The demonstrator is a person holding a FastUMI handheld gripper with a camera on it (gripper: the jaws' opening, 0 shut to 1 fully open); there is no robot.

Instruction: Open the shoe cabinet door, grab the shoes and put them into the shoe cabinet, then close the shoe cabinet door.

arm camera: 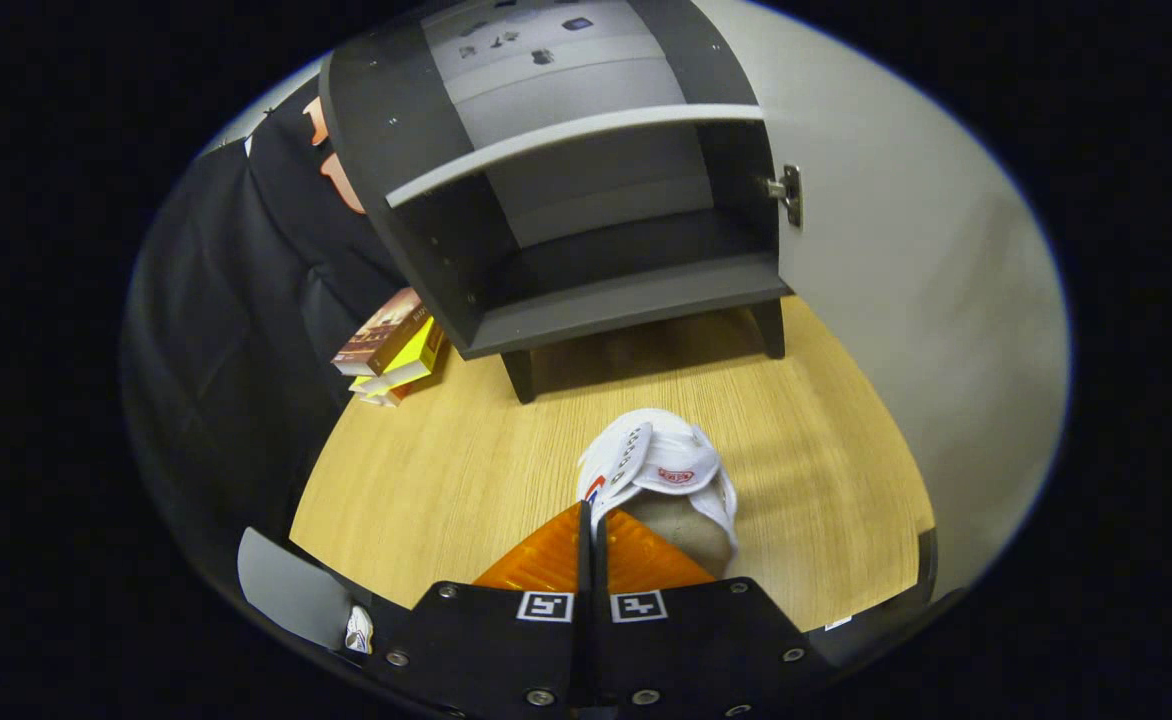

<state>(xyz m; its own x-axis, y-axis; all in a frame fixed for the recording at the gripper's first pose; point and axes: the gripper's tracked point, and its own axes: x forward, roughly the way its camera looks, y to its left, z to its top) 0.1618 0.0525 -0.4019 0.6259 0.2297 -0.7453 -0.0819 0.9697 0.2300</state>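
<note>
Shoe (661, 470) white, pinched at collar between gripper (594, 535) fingers, jaws clenched on it, above wooden table (446, 480). Shoe cabinet (586, 200) at 12 o'clock, door (906, 300) open at 2 o'clock. Books (391, 345) at 10 o'clock.

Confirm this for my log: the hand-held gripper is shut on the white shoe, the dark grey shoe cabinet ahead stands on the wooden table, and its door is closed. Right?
One error: the door is open, swung aside, baring the shelves of the dark grey shoe cabinet. The gripper view shows it. The hand-held gripper is shut on the white shoe, and the cabinet stands on the wooden table.
</note>
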